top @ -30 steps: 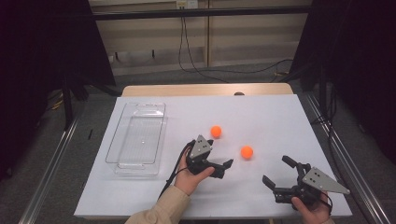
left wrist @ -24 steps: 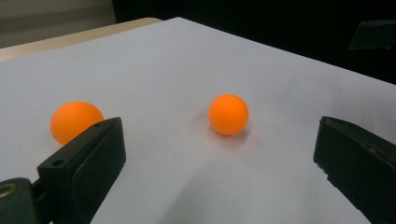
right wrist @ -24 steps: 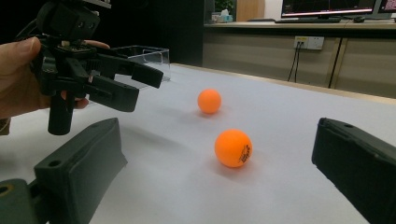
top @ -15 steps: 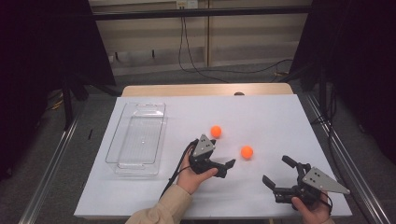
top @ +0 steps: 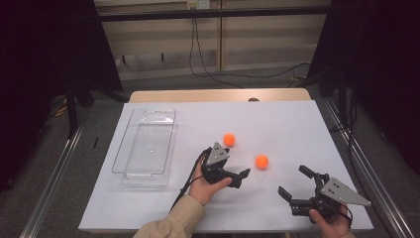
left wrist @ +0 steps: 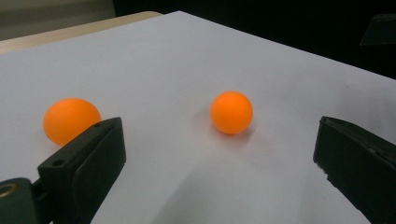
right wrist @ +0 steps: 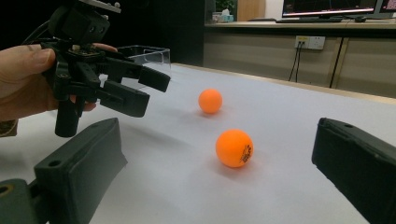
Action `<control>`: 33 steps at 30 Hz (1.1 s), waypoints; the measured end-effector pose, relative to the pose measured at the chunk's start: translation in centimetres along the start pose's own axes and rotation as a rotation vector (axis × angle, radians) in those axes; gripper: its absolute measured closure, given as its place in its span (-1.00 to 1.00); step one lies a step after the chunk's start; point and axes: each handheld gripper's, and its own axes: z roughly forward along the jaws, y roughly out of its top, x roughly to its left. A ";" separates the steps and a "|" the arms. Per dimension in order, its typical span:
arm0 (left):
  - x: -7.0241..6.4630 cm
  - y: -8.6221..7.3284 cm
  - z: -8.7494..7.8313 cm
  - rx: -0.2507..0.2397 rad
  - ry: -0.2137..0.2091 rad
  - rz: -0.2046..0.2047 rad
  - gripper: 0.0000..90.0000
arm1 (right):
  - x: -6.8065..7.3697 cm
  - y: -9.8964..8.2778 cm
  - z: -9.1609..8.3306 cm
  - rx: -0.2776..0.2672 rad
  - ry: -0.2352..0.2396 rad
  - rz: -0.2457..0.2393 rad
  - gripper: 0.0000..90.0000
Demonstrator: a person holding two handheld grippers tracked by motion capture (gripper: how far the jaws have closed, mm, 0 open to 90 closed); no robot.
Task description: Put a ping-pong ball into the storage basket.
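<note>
While the left gripper [top: 236,174] hovers with jaws apart, the nearer orange ball [top: 262,161] sits just ahead of it on the counter [top: 297,129]; the second ball [top: 229,140] lies off to its side. Closing off-centre could squirt the ball away; the right gripper [top: 295,187], also spread, waits apart.

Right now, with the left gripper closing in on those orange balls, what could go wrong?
The left gripper is open and aimed at the nearer ball, which sits loose on the smooth white table. A finger could nudge it so it rolls away. The other ball lies close beside that finger and might get bumped too. Any carry to the clear tray risks a drop.
</note>
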 end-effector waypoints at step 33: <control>-0.1 0.3 1.4 0.031 -0.001 0.011 -0.95 | 0.0 0.0 0.0 -0.002 0.002 0.001 -0.97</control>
